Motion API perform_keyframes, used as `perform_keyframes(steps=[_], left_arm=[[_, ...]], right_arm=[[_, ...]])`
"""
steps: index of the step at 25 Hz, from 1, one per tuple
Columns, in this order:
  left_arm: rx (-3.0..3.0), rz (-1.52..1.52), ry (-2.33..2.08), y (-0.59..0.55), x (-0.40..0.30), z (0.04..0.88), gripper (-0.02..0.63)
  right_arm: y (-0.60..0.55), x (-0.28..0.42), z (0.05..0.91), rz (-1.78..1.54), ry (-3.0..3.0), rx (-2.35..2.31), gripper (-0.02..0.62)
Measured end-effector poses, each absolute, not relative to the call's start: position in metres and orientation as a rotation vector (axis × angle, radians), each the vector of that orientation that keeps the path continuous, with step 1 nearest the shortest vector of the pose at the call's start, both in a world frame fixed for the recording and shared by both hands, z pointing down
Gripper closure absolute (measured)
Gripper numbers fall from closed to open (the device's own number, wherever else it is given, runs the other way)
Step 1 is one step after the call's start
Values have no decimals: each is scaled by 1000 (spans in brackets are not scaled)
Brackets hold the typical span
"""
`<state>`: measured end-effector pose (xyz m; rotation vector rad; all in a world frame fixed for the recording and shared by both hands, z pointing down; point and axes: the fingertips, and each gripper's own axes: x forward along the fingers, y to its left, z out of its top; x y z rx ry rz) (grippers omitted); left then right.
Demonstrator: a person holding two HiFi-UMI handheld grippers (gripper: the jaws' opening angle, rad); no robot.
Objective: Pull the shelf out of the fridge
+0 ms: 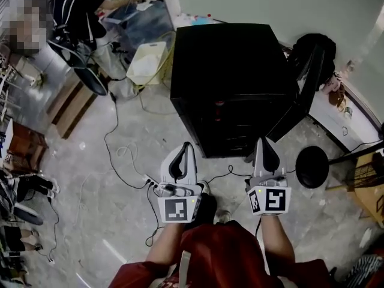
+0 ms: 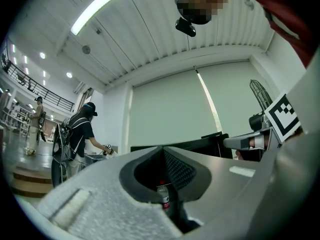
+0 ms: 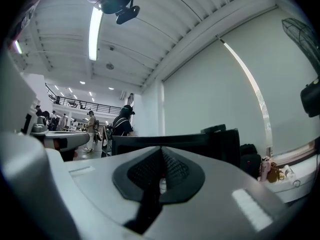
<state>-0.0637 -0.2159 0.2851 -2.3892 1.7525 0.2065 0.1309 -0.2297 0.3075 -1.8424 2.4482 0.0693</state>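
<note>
The black fridge (image 1: 228,71) stands on the floor ahead of me with its door (image 1: 303,98) swung open to the right. Its open front is dark; faint shelf edges (image 1: 231,128) show inside, no detail. My left gripper (image 1: 187,146) hovers shut and empty just short of the fridge's lower left corner. My right gripper (image 1: 262,141), also shut and empty, is at the lower right, by the door's hinge side. In the left gripper view the jaws (image 2: 162,148) meet at the tip, with a red-labelled bottle (image 2: 163,194) seen beyond them. The right gripper view shows closed jaws (image 3: 161,149) before the fridge (image 3: 175,140).
Cables and a power strip (image 1: 153,186) lie on the floor left of my grippers. A round black stool (image 1: 312,167) stands to the right, a black backpack (image 1: 312,47) behind the door. A white box (image 1: 146,62), a fan (image 1: 78,53) and cardboard (image 1: 69,104) are at left.
</note>
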Motion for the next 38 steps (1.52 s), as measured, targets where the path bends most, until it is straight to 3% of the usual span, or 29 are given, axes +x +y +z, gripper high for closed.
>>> perform_keyframes(steps=[17, 28, 38], left_arm=[[-2437, 66, 1821, -250, -82, 385, 606], [-2446, 74, 1864, -249, -87, 427, 606], [-2468, 44, 1877, -249, -90, 450, 606]], right_arm=[[-280, 90, 402, -116, 2449, -1822, 571], [-279, 73, 444, -279, 2442, -1767, 485], [-307, 69, 458, -641, 2239, -1590, 402]])
